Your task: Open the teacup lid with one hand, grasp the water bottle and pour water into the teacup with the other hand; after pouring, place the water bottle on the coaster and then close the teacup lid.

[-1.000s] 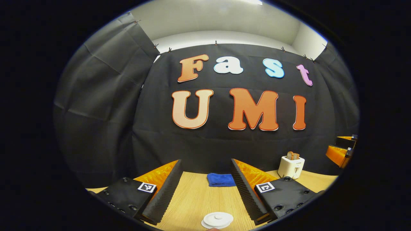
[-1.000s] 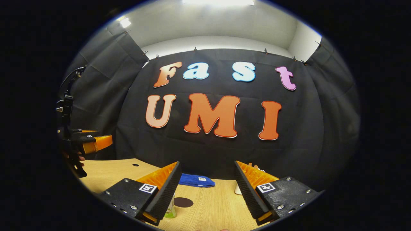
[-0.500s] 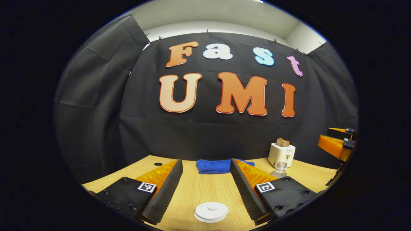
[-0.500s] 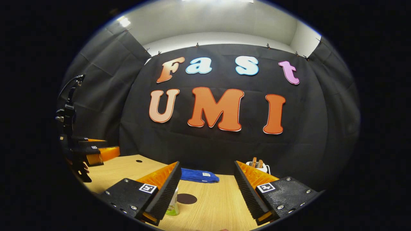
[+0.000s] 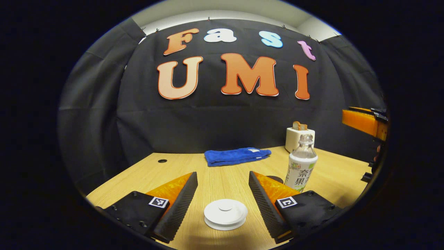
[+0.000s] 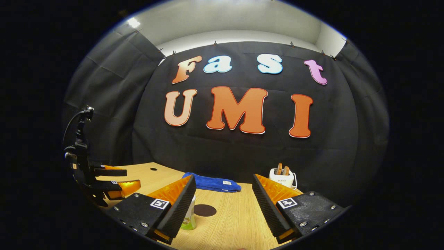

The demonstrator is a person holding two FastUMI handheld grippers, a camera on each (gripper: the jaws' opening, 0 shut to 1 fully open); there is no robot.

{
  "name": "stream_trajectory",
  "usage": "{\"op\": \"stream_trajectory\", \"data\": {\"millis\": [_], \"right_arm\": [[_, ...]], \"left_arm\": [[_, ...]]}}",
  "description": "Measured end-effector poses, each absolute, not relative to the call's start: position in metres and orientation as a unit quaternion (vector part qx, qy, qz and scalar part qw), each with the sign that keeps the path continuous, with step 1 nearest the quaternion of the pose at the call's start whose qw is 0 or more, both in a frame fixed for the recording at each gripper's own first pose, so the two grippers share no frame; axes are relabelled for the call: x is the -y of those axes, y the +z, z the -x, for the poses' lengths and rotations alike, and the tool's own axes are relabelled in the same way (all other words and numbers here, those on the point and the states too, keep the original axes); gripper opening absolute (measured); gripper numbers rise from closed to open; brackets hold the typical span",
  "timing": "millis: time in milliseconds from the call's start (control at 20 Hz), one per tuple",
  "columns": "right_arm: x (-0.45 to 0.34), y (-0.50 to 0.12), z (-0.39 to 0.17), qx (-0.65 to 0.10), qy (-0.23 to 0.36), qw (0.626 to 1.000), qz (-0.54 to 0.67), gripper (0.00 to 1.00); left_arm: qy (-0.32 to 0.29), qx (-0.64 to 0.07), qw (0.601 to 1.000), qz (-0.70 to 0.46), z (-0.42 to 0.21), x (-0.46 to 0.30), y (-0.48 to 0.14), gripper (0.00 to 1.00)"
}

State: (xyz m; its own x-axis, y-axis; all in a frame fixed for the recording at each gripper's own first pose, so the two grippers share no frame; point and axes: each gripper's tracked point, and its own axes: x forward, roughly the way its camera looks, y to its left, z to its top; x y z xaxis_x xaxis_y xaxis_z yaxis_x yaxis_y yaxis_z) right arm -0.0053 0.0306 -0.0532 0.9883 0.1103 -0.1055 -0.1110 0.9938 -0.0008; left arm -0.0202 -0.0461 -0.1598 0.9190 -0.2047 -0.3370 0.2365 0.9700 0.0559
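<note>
left gripper (image 5: 222,184): fingers spread wide and holding nothing, hovering over the table (image 5: 166,173); in the right gripper view it shows far off to the left (image 6: 104,180)
teacup lid (image 5: 225,214): white disc with a small knob, sitting between the left gripper's two fingers and a little below their tips, touched by neither; I cannot tell how much cup there is beneath it
right gripper (image 6: 223,187): also wide apart and empty, raised above the table
water bottle (image 5: 300,163): upright, uncapped as far as I can tell, just beyond the left gripper's right-hand finger; in the right gripper view only its lower part peeks out just behind that gripper's left-hand finger (image 6: 189,218)
coaster (image 6: 205,210): dark round patch on the table ahead of the right gripper, between its fingers and just past the bottle
bystanders: blue cloth (image 5: 236,155) and a toaster (image 5: 297,137) farther ahead, well clear of both tools
stage: my reading is that nothing is done yet, lid on and bottle untouched
risk, lid: the knob is small and low, so fingers closing too high would miss it, and closing off-centre could skid the lid sideways or tip the cup
risk, bottle: it stands off to the left of the right gripper's gap, so a straight advance could strike it with the left-hand finger and topple it; open-necked, it would probably spill
risk, crowding: bottle and lid stand near each other, so the two tools may bump if both move in together
risk, squeeze: the bottle looks thin-walled, and a hard pinch could push water out
</note>
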Motion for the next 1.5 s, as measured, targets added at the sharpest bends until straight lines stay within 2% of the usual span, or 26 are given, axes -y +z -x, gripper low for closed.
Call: {"op": "stream_trajectory", "data": {"millis": [300,350,450,500,550,600,650,750,800,850,950,1000,1500], "right_arm": [[-0.04,-0.073,0.007,-0.073,0.071,0.995,0.01,0.98],[-0.04,-0.076,0.007,-0.075,0.073,0.994,0.011,0.97],[-0.04,-0.08,0.007,-0.08,0.074,0.994,0.012,0.98],[-0.039,-0.082,0.007,-0.082,0.073,0.994,0.012,0.98],[-0.039,-0.085,0.007,-0.084,0.074,0.994,0.011,0.98],[-0.039,-0.087,0.006,-0.087,0.074,0.993,0.011,0.98],[-0.038,-0.089,0.005,-0.089,0.074,0.993,0.01,0.98],[-0.037,-0.091,0.005,-0.091,0.074,0.993,0.008,0.98],[-0.037,-0.092,0.005,-0.093,0.074,0.993,0.007,0.98],[-0.037,-0.093,0.004,-0.094,0.075,0.993,0.006,0.98],[-0.038,-0.096,0.004,-0.096,0.076,0.992,0.006,0.98],[-0.038,-0.097,0.004,-0.097,0.077,0.992,0.006,0.98],[-0.051,-0.112,0.003,-0.115,0.095,0.989,0.008,0.98]], "left_arm": [[-0.129,-0.221,0.963,-0.084,0.023,0.054,-0.205,0.92],[-0.129,-0.229,0.961,-0.085,0.024,0.053,-0.21,0.83],[-0.128,-0.243,0.958,-0.088,0.023,0.053,-0.218,0.82],[-0.124,-0.246,0.957,-0.087,0.02,0.05,-0.22,0.75],[-0.12,-0.25,0.957,-0.089,0.021,0.049,-0.222,0.58],[-0.116,-0.256,0.955,-0.093,0.02,0.046,-0.224,0.66],[-0.115,-0.264,0.953,-0.095,0.022,0.045,-0.228,0.58],[-0.104,-0.271,0.952,-0.1,0.02,0.039,-0.23,0.51],[-0.104,-0.269,0.952,-0.101,0.021,0.041,-0.23,0.35],[-0.106,-0.269,0.952,-0.101,0.021,0.042,-0.229,0.39],[-0.106,-0.269,0.952,-0.103,0.026,0.041,-0.229,0.39],[-0.106,-0.269,0.952,-0.103,0.02,0.042,-0.231,0.35],[-0.105,-0.229,0.963,-0.092,0.012,0.042,-0.215,0.31]]}}
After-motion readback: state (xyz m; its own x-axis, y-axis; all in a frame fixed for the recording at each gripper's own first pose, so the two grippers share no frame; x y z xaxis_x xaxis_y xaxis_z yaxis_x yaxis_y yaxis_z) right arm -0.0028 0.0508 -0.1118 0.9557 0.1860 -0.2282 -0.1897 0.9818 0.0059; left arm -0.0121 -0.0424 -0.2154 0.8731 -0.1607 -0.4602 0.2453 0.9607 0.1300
